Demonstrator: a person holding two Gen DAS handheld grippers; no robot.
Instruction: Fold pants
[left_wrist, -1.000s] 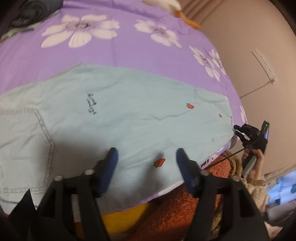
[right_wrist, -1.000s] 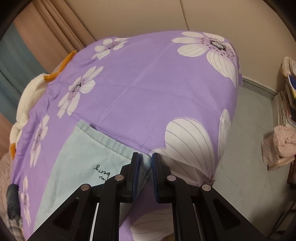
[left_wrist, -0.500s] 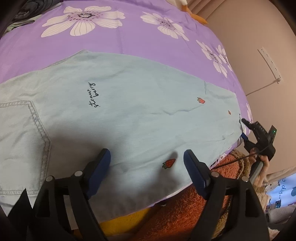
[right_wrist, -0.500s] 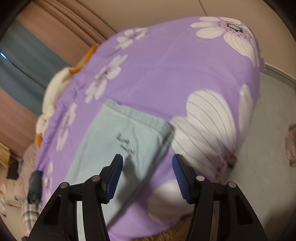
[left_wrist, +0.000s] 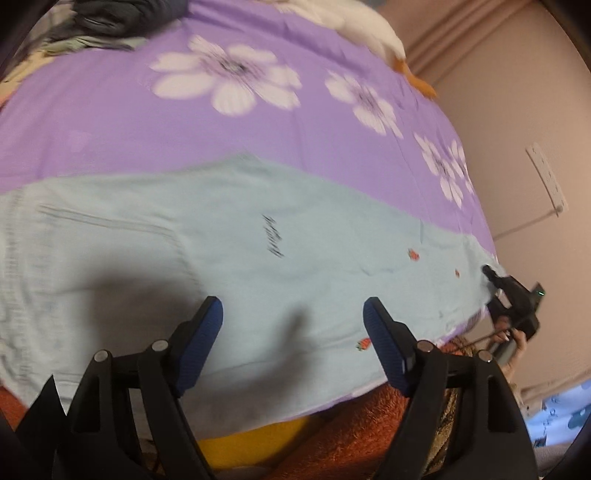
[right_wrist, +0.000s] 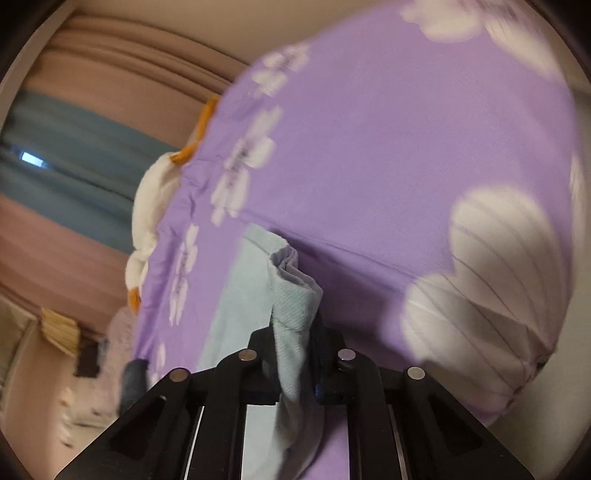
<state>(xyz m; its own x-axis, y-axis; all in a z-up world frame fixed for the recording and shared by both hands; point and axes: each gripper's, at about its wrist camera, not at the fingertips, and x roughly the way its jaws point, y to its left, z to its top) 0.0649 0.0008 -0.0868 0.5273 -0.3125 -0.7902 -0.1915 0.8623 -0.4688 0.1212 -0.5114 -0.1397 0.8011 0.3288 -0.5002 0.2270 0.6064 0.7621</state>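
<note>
My right gripper (right_wrist: 295, 354) has just closed and now pinches the hem end of the pants (left_wrist: 229, 266); my left gripper (left_wrist: 291, 332) hovers with jaws apart, nothing between them, over the near edge. The light blue pants lie flat along the purple flowered bedspread (left_wrist: 147, 122), leg on leg (so one fold looks done); the cross folds remain. Small strawberries (left_wrist: 413, 254) dot the cloth.

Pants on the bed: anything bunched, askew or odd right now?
The pants lie mostly flat on the purple sheet. One oddity: the leg end is bunched up in the right tool, which has just closed on it. The left tool is open, holding nothing.
</note>
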